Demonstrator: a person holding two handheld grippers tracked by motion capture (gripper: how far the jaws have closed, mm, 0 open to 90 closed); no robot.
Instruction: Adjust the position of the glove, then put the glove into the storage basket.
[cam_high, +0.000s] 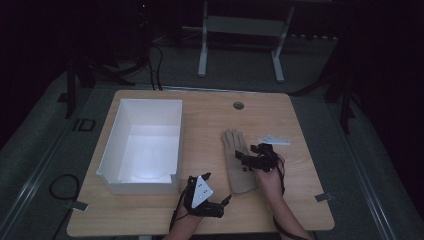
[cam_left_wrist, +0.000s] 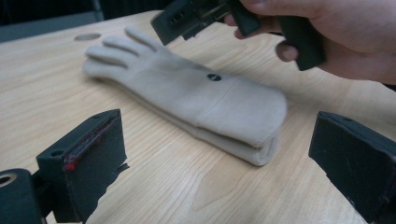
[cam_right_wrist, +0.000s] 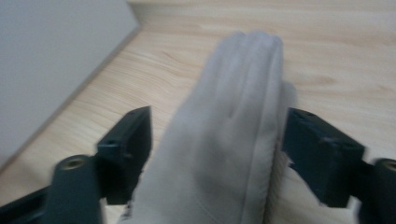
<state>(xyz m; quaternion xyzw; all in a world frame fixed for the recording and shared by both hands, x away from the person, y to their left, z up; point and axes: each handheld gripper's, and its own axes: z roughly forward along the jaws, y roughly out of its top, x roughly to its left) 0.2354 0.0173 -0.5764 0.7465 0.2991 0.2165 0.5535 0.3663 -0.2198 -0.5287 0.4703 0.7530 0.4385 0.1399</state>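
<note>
The glove (cam_high: 237, 162) is straddled by the released right gripper (cam_high: 243, 158) — clenching comes next; the left gripper (cam_high: 227, 200) is held released near the table's (cam_high: 300, 200) front edge.

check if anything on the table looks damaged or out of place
The pad on one of the left gripper's fingers looks torn, with a ragged lower edge and red showing along a seam. The beige gloves lie flat and stacked beside the white box.

Dim high view, blurry right cam

Both black claws, left claw (cam_high: 227, 199) and right claw (cam_high: 239, 156), trail black cables; the left bears a grey triangular plate.
</note>
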